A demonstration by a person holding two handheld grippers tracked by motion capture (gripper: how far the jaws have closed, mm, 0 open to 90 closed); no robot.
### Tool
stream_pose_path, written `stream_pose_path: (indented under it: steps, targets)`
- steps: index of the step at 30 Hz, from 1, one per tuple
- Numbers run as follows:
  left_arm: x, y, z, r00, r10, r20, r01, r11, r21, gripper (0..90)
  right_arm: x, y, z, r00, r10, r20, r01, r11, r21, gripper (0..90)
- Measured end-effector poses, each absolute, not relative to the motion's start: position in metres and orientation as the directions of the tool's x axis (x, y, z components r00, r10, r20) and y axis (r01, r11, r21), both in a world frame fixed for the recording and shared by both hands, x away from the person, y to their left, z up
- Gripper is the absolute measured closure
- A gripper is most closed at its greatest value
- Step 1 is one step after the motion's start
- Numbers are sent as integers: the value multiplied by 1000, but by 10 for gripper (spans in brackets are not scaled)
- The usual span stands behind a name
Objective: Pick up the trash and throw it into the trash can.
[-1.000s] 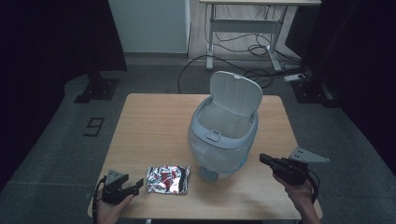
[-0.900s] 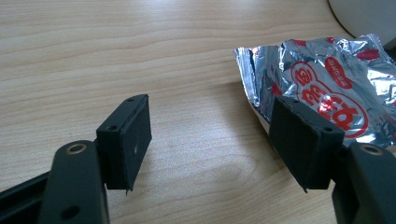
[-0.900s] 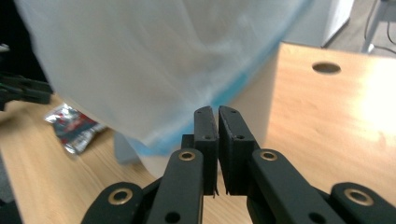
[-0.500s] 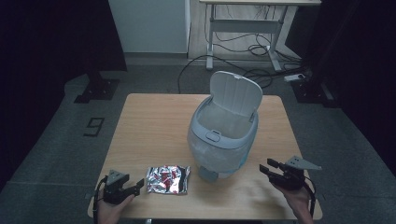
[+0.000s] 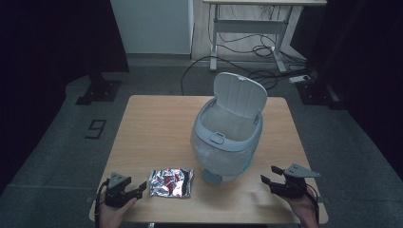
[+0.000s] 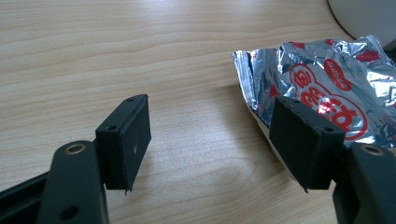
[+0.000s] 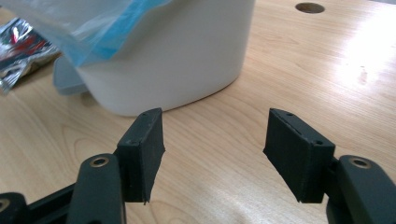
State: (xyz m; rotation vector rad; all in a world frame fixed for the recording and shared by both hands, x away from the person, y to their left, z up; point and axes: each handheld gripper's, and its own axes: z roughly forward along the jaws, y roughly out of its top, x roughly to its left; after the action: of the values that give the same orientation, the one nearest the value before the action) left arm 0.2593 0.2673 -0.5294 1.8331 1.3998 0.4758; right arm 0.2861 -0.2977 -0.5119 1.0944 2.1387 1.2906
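Observation:
A silver foil snack packet [image 5: 171, 183] with red print lies flat near the table's front edge, left of a pale bin [image 5: 227, 145] whose lid [image 5: 240, 95] stands open. My left gripper [image 5: 141, 188] rests low just left of the packet, open. In the left gripper view [image 6: 211, 123] the packet [image 6: 327, 65] lies beyond the right jaw, and only bare wood is between the jaws. My right gripper [image 5: 268, 174] is low to the right of the bin, pointing at it. Its jaws have just been opening and stand wide [image 7: 215, 126] with nothing between them, a short way from the bin's wall [image 7: 187, 56].
The wooden table [image 5: 157, 123] has bare room at the left and back. A blue bag liner [image 7: 93, 28] hangs over the bin's rim. A cable hole [image 7: 309, 7] is in the tabletop beyond the bin. Another desk and floor cables lie behind the table.
My right gripper has sunk toward the tabletop and its jaws have gone from shut to wide open. The left gripper, the packet and the bin have kept still.

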Motion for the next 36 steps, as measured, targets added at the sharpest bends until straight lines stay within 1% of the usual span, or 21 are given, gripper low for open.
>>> stream_pose_path:
  steps: [5,8,13,15,20,25,30,33,36]
  targets:
    - [259,266,-528,331,932,-149,641,-106,760,291,287,-299,-514,-602,796,66,421,246,873,374]
    - [259,265,-526,334,930,-151,637,-105,763,290,286,-301,-517,-597,800,54,401,239,884,378]
    - [263,262,-526,342,928,-146,637,-114,762,288,286,-303,-520,-610,790,62,384,226,895,378]
    - [265,259,-526,347,927,-145,638,-120,761,289,286,-302,-521,-622,780,69,390,233,891,408]
    - [275,250,-525,369,919,-138,636,-141,759,290,288,-300,-526,-630,772,84,428,255,867,397]
    - [284,238,-526,401,907,-128,639,-177,748,291,288,-299,-527,-633,771,63,423,277,863,398]
    - [291,228,-531,401,909,-115,651,-195,734,294,287,-302,-528,-620,783,46,419,281,863,399]
    - [292,226,-535,399,911,-103,657,-206,725,312,286,-302,-527,-620,784,40,413,283,866,402]
    - [291,224,-538,388,917,-94,660,-205,723,353,285,-302,-526,-618,785,33,405,283,870,402]
